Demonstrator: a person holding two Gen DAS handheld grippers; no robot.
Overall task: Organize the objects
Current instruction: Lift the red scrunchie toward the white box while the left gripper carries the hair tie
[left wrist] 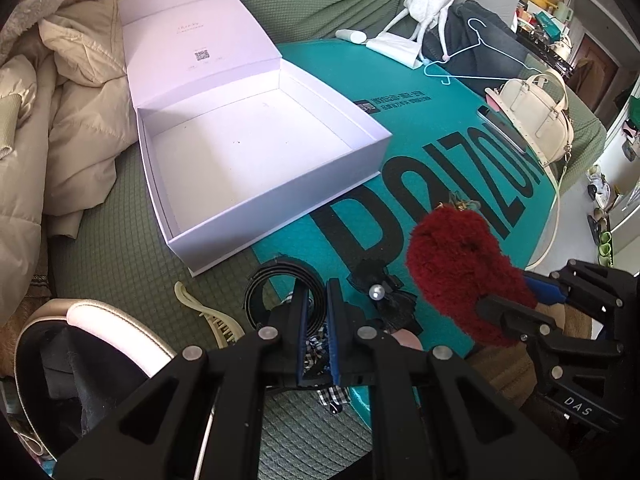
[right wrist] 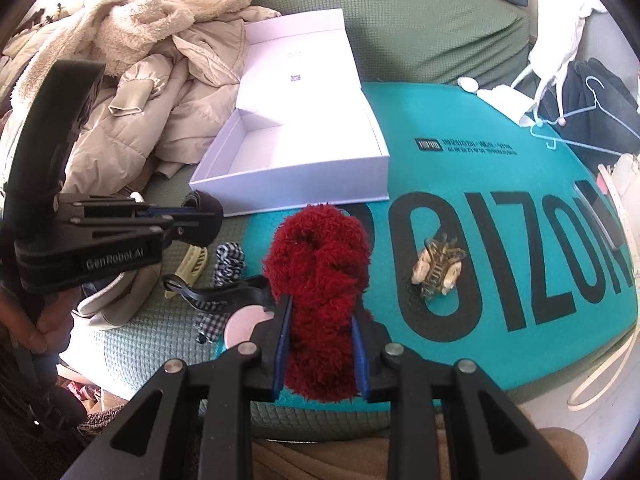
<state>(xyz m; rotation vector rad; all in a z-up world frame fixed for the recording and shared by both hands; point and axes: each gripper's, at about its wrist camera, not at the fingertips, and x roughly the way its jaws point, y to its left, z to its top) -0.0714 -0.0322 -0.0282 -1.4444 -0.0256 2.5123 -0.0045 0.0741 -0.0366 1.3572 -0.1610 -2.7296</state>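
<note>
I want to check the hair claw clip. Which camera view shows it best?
The right wrist view: the hair claw clip lies whole and unobstructed on the teal bag. In the left wrist view only its top peeks above the red fluffy item.

Open room: the white box (left wrist: 256, 152) is empty inside, with its lid (left wrist: 192, 36) tipped up at the back. A claw could come in from the front or from above.
Left side: a heap of beige coats (left wrist: 60, 92) lies right against the box.
Front of box: a black belt coil (left wrist: 276, 300), a cream comb (left wrist: 208, 316) and a black bow (left wrist: 384, 296) lie close together.
Teal mat (right wrist: 500, 280): mostly bare; only a brown hair clip (right wrist: 438, 266) sits in the middle.
Far right: a cream handbag (left wrist: 536, 120) and a blue hanger (left wrist: 480, 56) block that edge.
</note>
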